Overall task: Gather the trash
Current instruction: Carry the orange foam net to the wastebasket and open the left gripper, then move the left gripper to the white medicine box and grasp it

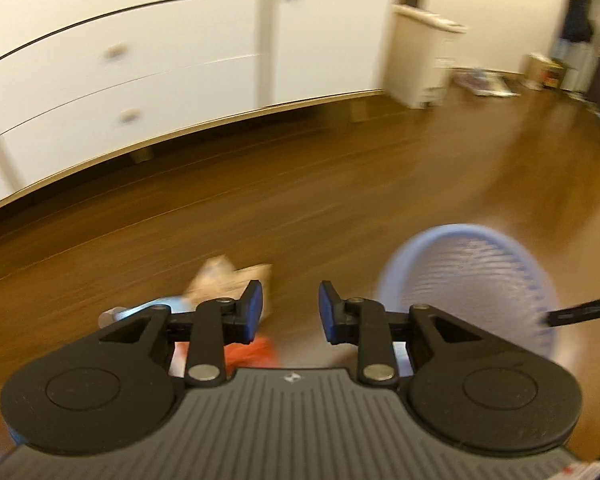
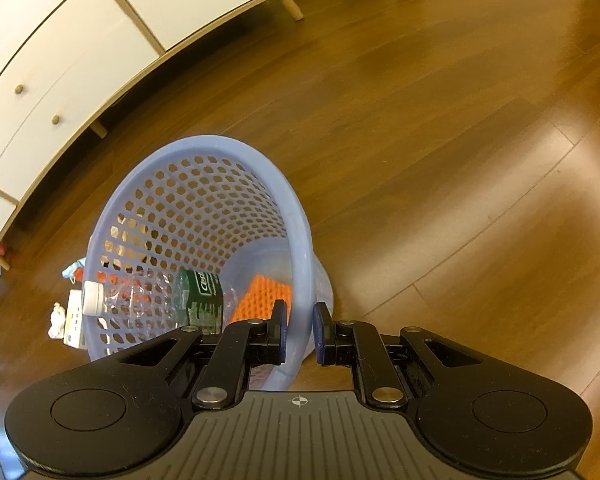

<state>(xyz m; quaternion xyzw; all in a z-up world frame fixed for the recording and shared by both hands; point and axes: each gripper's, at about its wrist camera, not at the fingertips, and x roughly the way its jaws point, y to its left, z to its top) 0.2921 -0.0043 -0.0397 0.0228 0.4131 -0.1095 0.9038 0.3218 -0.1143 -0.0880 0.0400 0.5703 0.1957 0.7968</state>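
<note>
Gripping: right hand-held gripper (image 2: 300,332) clamped on the rim of the blue basket (image 2: 220,184), one blue pad inside the wall, the other outside, at 6 o'clock of the right wrist view.
Left hand-held gripper (image 1: 287,312): pads apart, nothing between them, hovering above the floor (image 1: 340,184).
Basket posture: tilted, mouth turned toward the right wrist camera, perforated wall rising to 12 o'clock.
Basket contents: clear plastic bottle (image 2: 160,300) with white cap and dark green label, lying on its side against the lower wall; orange ridged piece (image 2: 264,300) just beside it at 3 o'clock of the bottle.
Trash outside the basket, right wrist view: white crumpled scrap (image 2: 56,318) and small white carton (image 2: 75,322) at 9 o'clock of the basket, on the floor; light blue wrapper (image 2: 73,271) just above them, near the basket wall.
Trash under the left hand-held gripper: blurred tan wrapper (image 1: 220,276) at 11 o'clock of the left pad, light blue item (image 1: 156,306) at 9 o'clock, orange-red item (image 1: 260,354) below the pads; exact kinds not readable through motion blur.
Basket in left wrist view: blurred, at 3 o'clock of the pads, close beside them.
Surroundings: white drawer cabinet (image 2: 60,52) on wooden legs from 9 to 12 o'clock; white pedal bin (image 1: 424,56) far off at 1 o'clock in the left wrist view.
</note>
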